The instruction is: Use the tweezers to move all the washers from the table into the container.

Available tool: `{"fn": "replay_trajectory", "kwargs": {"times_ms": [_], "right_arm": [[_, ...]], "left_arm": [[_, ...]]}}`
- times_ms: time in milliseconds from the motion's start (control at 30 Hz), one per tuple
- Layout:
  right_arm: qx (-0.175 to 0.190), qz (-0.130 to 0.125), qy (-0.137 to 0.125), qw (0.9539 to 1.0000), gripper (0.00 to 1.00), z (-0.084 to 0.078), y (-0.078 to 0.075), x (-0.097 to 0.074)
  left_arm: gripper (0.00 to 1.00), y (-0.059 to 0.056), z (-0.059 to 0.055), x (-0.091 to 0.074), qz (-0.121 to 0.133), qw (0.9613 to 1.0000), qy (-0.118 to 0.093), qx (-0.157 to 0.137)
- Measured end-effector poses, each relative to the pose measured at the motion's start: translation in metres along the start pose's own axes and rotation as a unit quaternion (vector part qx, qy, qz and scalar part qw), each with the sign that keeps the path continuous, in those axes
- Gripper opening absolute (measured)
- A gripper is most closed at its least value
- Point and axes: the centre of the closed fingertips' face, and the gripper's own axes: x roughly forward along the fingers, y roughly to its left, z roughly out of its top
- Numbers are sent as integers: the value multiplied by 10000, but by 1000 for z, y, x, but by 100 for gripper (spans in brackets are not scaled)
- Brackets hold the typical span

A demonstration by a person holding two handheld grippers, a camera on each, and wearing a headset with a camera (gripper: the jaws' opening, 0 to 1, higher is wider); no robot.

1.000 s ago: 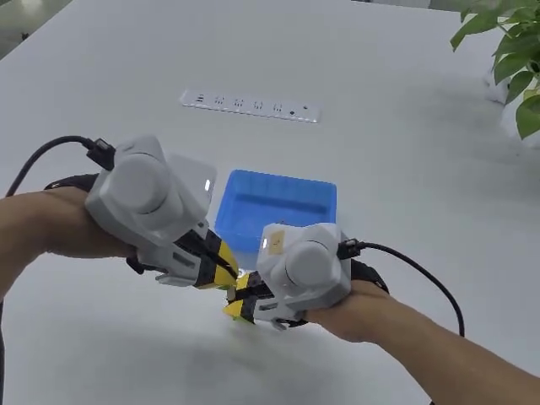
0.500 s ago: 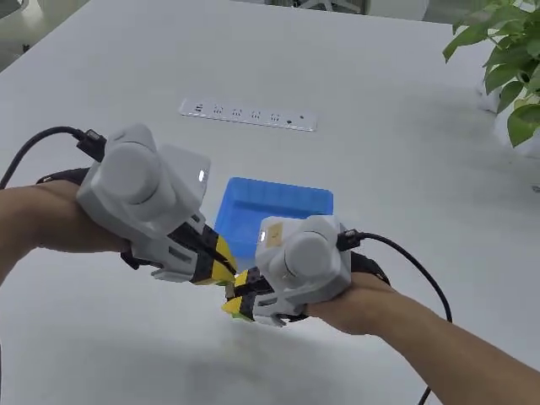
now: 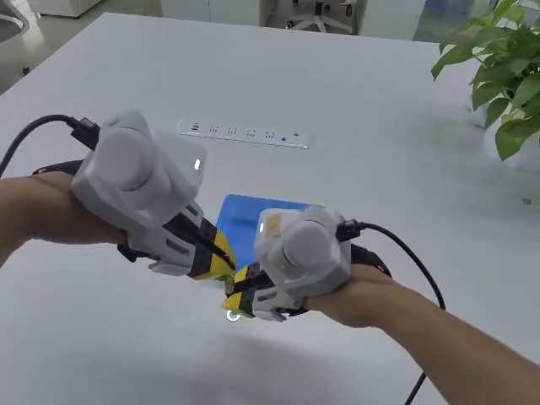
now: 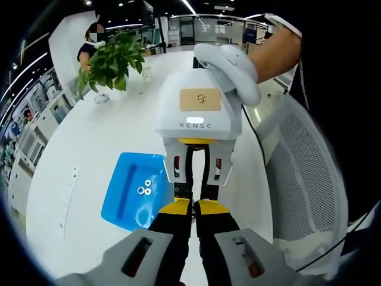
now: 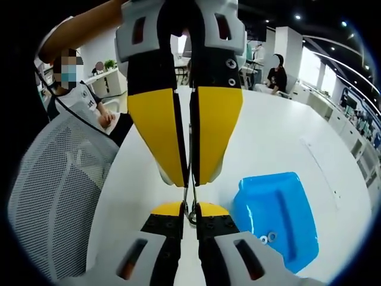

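Tweezers [image 5: 189,179]: thin metal legs running straight between the two grippers, just off the near edge of the container [image 5: 280,202]
Left gripper [image 3: 221,266]: jaws squeezed together on the tweezers' legs. In the right gripper view you can see the metal sandwiched between its yellow pads.
Right gripper [image 5: 190,210]: faces the left one tip to tip beside the container's near edge, jaws closed down to a thin slit with the tweezers' end caught in it
Container: blue, shallow, sitting on the white table [image 3: 380,152], partly hidden behind both grippers in the head view
Washers in container [image 4: 144,190]: a few small rings lying close together on the blue floor
Washer on table [image 3: 234,315]: one small ring on the near side of the container, right under the gripper tips — pretty tiny, so can't say if the tweezers touch it
Power strip [image 3: 245,133]: flat on the table on the far side of the container
Plant [image 3: 494,67]: well beyond the container, off to the right — green leaves at the table's edge
Mesh chair [image 4: 309,179]: off the table's near edge, behind the right gripper
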Motion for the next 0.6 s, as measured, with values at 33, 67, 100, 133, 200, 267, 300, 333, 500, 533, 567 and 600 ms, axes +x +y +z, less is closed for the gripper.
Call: {"fn": "replay_trajectory", "kwargs": {"times_ms": [33,67,100,133,200,267,300,333,500,533,567,600], "right_arm": [[-9,-9,5,10000,9,1,-1,-1],[-7,-18,9,10000,9,2,-3,-3],[-19,-40,15,10000,9,3,-6,-5],[-22,-55,18,10000,9,4,-8,-6],[-19,-87,20,10000,9,7,-13,-10],[-14,-124,26,9999,9,8,-18,-12],[-14,-142,28,9999,9,8,-20,-14],[-17,-154,28,9999,9,9,-22,-15],[-33,-217,30,9998,9,11,-33,-21],[-31,-231,26,9997,9,12,-35,-22],[-29,-241,26,9997,9,12,-37,-22],[-32,-252,26,9997,9,12,-39,-23]], "left_arm": [[6,1,1,-1,6,10000,-3,11],[6,4,4,-2,23,10000,-10,37],[6,5,5,-3,28,10000,-10,50],[6,8,7,-5,43,10000,-3,82],[6,12,10,-7,55,9999,-9,113],[6,16,13,-8,81,9999,-8,150],[6,18,14,-9,95,9998,-11,168],[6,19,15,-9,106,9998,-16,186],[6,29,20,-12,147,9996,-30,253],[6,31,21,-12,156,9995,-28,268],[6,33,22,-12,163,9995,-24,281],[6,36,23,-12,169,9994,-23,294]]}}
